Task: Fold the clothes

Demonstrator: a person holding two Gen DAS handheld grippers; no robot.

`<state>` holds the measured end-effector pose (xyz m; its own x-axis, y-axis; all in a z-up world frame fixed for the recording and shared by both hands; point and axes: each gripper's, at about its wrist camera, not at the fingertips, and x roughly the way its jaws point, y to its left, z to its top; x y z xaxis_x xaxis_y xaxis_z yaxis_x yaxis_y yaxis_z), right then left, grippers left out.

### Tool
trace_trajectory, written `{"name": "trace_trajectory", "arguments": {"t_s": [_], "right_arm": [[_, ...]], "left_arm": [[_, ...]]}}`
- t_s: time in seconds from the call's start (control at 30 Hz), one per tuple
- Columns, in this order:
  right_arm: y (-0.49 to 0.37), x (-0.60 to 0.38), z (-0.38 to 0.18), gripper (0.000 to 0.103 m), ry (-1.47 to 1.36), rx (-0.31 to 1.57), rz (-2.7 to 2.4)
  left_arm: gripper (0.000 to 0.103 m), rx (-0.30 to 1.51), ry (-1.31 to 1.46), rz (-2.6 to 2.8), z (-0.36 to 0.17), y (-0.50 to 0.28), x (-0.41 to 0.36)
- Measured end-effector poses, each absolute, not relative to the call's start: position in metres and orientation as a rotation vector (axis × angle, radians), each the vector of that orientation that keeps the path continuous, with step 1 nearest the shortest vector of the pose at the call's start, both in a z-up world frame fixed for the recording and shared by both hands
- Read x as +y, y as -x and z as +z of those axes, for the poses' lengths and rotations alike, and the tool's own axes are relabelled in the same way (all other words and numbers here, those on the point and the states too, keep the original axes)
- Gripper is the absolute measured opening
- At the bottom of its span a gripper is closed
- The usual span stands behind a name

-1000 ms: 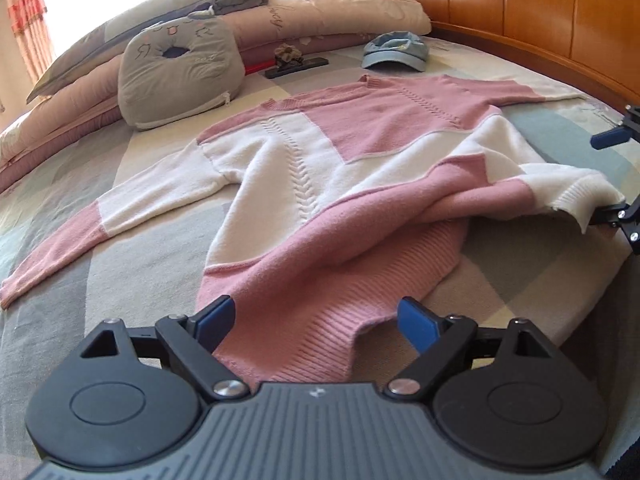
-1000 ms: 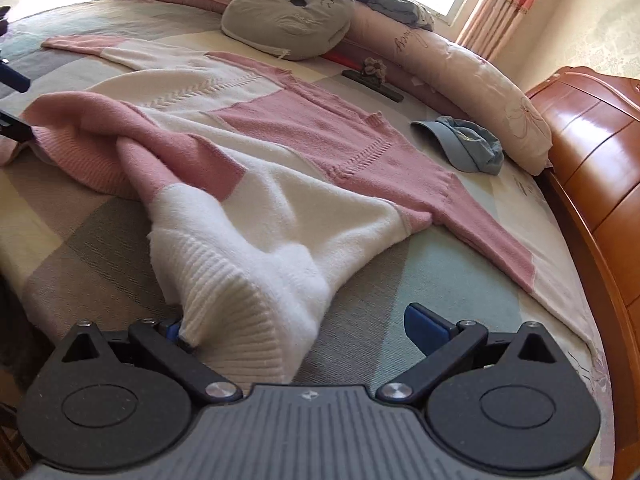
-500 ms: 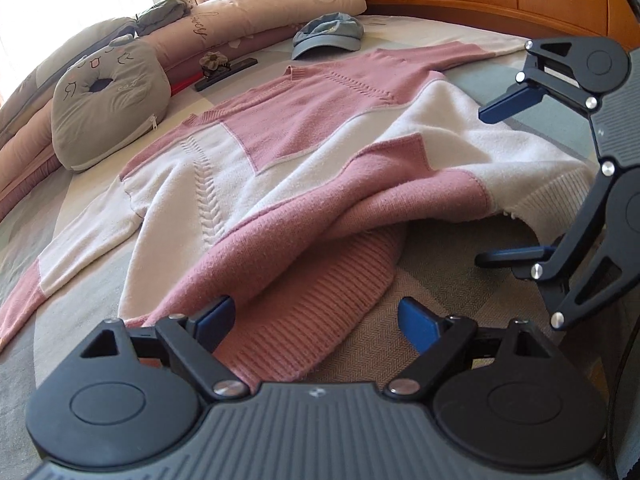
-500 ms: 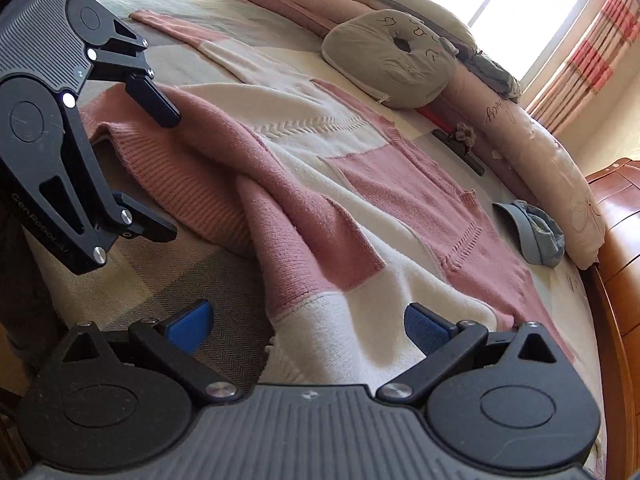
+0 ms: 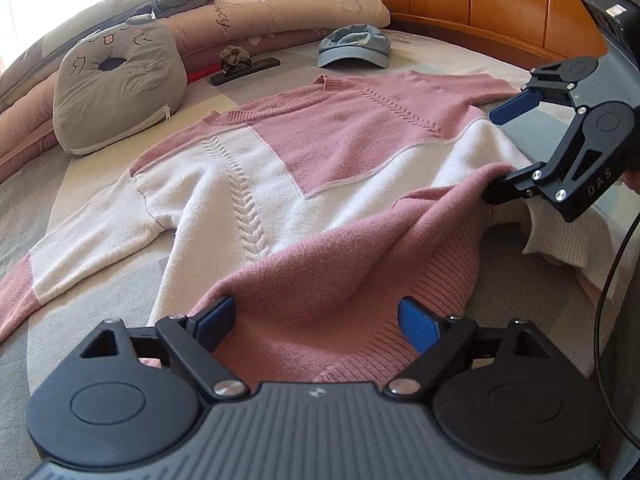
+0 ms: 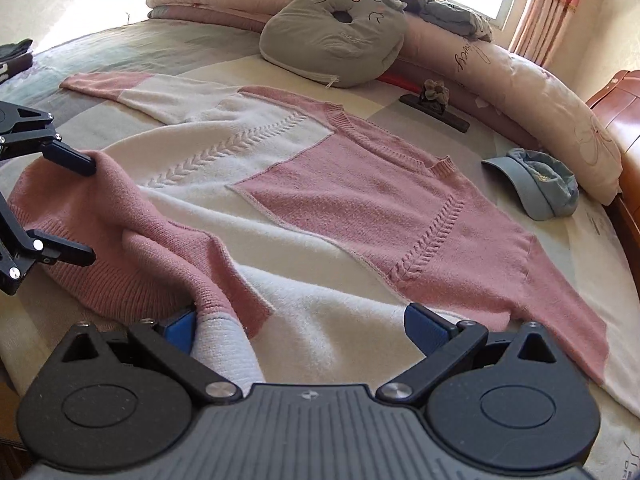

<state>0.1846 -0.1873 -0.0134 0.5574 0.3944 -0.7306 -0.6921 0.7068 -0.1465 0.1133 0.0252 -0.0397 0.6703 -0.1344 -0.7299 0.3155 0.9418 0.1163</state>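
My left gripper (image 5: 316, 322) gaped over the pink ribbed hem, my right gripper (image 6: 300, 326) spread wide astride the white hem corner, sweater (image 5: 304, 160) lay flat on the bed (image 5: 92, 320) ahead of both

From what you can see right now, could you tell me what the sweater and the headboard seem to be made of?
The sweater looks like soft knitted yarn, wool or acrylic, matte and fuzzy: cable stitches and ribbed hem show. The headboard looks like varnished wood, orange-brown with a glossy sheen and panel seams.
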Motion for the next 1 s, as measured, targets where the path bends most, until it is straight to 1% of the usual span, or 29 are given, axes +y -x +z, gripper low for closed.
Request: {"name": "trace_trajectory", "arguments": {"t_s": [0.2, 0.27, 0.4, 0.7, 0.83, 1.0], "right_arm": [[-0.224, -0.195, -0.032, 0.103, 0.288, 0.819, 0.698], [-0.233, -0.197, -0.040, 0.103, 0.230, 0.847, 0.702], [-0.241, -0.201, -0.049, 0.103, 0.153, 0.880, 0.697], [-0.175, -0.212, -0.008, 0.103, 0.236, 0.751, 0.683], [-0.136, -0.217, -0.001, 0.103, 0.257, 0.716, 0.677], [-0.100, -0.222, -0.005, 0.103, 0.236, 0.730, 0.687]], "left_arm": [[0.089, 0.814, -0.205, -0.247, -0.056, -0.143, 0.039], [0.093, 0.814, -0.173, -0.246, -0.060, -0.148, 0.042], [0.093, 0.813, -0.183, -0.234, -0.056, -0.146, 0.041], [0.093, 0.756, -0.355, -0.252, -0.028, -0.081, 0.011], [0.093, 0.750, -0.468, -0.268, -0.035, -0.056, -0.013], [0.093, 0.723, -0.602, -0.256, -0.054, -0.052, -0.039]]}}
